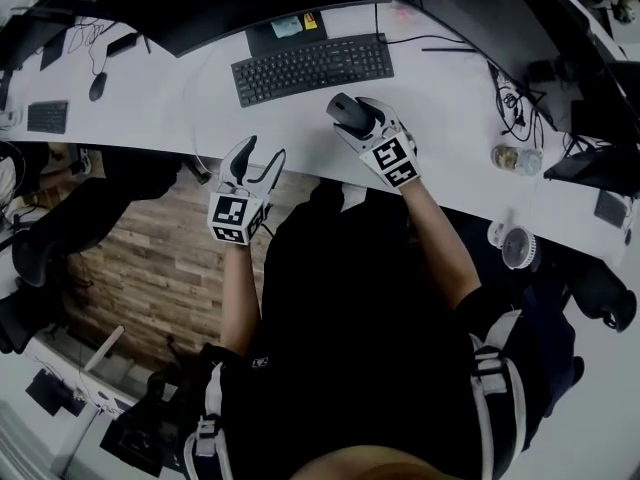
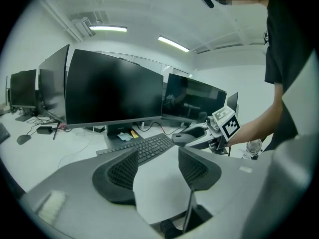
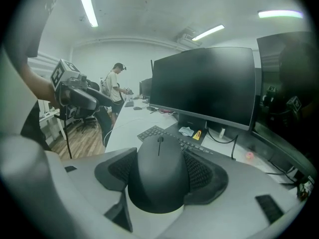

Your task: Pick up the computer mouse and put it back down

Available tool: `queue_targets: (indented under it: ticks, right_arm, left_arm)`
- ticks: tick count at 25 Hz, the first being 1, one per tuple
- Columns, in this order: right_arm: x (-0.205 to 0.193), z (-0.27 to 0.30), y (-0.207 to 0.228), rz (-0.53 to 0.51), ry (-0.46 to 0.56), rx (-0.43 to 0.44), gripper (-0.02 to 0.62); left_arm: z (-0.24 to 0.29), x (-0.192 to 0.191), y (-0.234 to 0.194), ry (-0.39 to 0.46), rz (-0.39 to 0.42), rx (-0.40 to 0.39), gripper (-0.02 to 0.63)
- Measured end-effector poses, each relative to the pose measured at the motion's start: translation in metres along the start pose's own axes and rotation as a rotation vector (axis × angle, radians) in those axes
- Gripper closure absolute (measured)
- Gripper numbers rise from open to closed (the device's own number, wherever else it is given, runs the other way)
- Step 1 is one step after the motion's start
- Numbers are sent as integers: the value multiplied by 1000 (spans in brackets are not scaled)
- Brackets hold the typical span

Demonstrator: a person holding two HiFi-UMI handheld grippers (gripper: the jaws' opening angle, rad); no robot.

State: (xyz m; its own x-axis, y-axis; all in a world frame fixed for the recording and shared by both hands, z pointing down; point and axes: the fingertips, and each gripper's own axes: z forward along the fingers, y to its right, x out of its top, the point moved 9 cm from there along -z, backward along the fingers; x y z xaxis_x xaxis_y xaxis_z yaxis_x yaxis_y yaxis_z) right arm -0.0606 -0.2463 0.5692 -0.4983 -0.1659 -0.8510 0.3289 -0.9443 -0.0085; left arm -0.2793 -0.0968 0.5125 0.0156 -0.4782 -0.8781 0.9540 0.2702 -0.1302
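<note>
Smooth white curved surface (image 1: 450, 108), glossy dark monitors (image 2: 114, 88) behind; right hand-held gripper (image 1: 352, 118) clamps the rounded matte-black computer mouse (image 3: 159, 176) between ribbed pads, flat keyboard (image 1: 312, 68) just ahead; left hand-held gripper (image 2: 157, 163) released, jaws apart.

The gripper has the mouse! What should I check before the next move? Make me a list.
1. The right gripper has the mouse snug between its jaws: ok.
2. The mouse sits straight in the jaws, with its wheel pointing away: ok.
3. There is bare desk beside the keyboard to set the mouse on: ok.
4. The left gripper is off to the side, with its jaws apart and nothing in them: ok.
5. The mouse is touching the desk: cannot tell.
</note>
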Motion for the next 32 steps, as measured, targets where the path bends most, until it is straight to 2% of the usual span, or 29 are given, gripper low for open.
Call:
queue_targets:
  ticks: [14, 32]
  right_arm:
    - [-51, 38, -5, 39, -119, 85, 302]
    - [-86, 68, -8, 76, -197, 106, 302]
  left_arm:
    - [6, -18, 6, -45, -33, 9, 354]
    - [7, -31, 0, -88, -46, 9, 354]
